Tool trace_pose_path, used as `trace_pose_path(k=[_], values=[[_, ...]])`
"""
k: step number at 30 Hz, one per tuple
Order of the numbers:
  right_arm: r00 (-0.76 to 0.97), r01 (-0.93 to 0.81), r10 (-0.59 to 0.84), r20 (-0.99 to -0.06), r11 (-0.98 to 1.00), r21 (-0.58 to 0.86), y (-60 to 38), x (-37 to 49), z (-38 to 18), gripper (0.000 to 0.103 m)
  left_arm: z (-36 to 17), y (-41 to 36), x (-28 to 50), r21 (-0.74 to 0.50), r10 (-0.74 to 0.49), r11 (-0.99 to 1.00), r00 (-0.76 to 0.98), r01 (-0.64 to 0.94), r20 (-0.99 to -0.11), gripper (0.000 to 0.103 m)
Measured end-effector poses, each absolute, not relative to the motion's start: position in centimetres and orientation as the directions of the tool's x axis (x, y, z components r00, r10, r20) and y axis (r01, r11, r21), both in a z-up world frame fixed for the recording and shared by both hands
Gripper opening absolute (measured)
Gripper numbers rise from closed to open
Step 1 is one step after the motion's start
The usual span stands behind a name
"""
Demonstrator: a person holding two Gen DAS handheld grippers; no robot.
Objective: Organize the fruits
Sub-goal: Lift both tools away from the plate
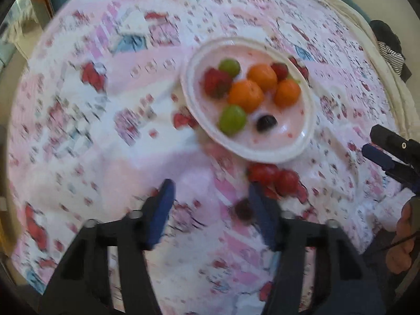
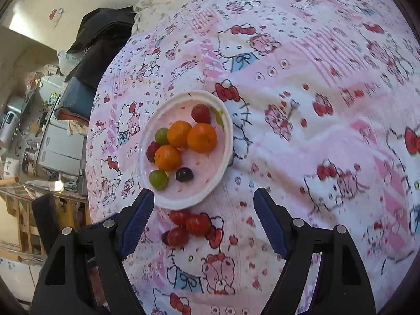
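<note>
Fruits (image 2: 181,147), mixed colours, on plate (image 2: 225,141)

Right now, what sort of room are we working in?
Probably a bedroom at home: the fruit plate sits on a cartoon-cat bedsheet, dark clothes lie heaped at its edge, and cluttered household shelves stand beyond.

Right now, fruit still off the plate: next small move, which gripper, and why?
Probably lower the open right gripper onto the red tomatoes. They lie on the cloth just outside the plate, between its fingers, nothing held.
</note>
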State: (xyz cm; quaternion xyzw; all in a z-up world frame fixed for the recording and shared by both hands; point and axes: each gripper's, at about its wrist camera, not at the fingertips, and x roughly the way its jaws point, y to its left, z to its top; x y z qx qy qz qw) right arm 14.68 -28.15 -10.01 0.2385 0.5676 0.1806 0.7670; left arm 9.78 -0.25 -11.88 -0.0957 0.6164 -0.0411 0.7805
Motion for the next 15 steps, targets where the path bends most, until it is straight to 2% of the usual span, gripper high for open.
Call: trace_pose_path(k=[5, 8, 9, 15], values=[[0.313, 0.016, 0.551, -0.774, 0.811, 0.584, -29.3, 13.6, -9.6, 0.081, -13.9, -1.9, 9.9, -0.237, -0.223, 0.969, 0.167, -0.072, -0.960, 0.038], [0.325, 0.026, 0.543, -0.774, 0.813, 0.581, -29.9, 13.4, -9.6, 0.081, -15.2, -2.7, 10.1, -0.231, -0.223, 0.970, 0.098, -0.076, -0.970, 0.020], [0.328, 0.033, 0.540, -0.775, 0.813, 0.581, -30.2, 13.4, -9.6, 0.081, -15.5, -2.9, 10.1, -0.234, -0.228, 0.970, 0.081, -0.070, -0.970, 0.018], [0.332, 0.067, 0.540, -0.773, 0.804, 0.591, -30.9, 13.6, -10.2, 0.081, -16.3, -4.4, 9.9, -0.218, -0.215, 0.975, 0.066, -0.039, -0.974, 0.018]])
